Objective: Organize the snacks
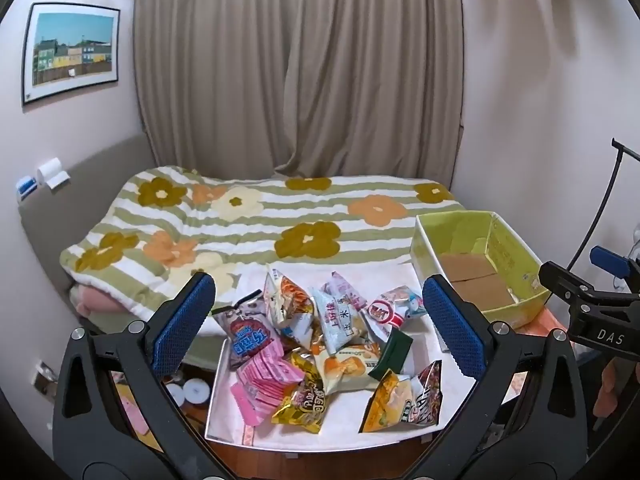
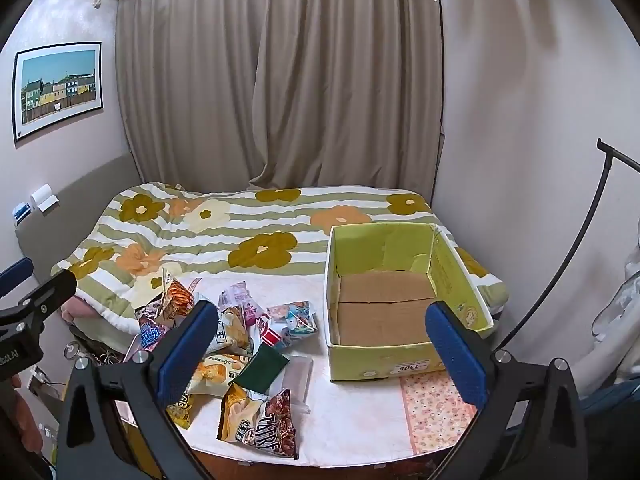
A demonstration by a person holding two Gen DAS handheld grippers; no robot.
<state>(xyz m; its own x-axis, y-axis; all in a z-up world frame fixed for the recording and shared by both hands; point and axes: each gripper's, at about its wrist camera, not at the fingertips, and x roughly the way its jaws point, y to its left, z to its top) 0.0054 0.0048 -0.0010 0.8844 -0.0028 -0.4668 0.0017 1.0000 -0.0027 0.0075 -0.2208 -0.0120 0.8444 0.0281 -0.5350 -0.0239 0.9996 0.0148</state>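
Observation:
A heap of several snack packets (image 1: 320, 344) lies on a white cloth-covered table (image 1: 420, 432); it also shows in the right wrist view (image 2: 240, 352). An empty green cardboard box (image 1: 480, 264) stands to the right of the heap, seen closer in the right wrist view (image 2: 400, 300). My left gripper (image 1: 318, 326) is open and empty, held above the heap. My right gripper (image 2: 320, 348) is open and empty, between the heap and the box. A dark green packet (image 2: 262, 366) lies at the heap's right side.
A bed with a flowered striped blanket (image 1: 280, 220) lies behind the table. Beige curtains (image 1: 300, 68) hang at the back. A framed picture (image 1: 70, 52) hangs on the left wall. A black stand (image 2: 580, 240) leans at the right. A pink patterned cloth (image 2: 436, 412) lies before the box.

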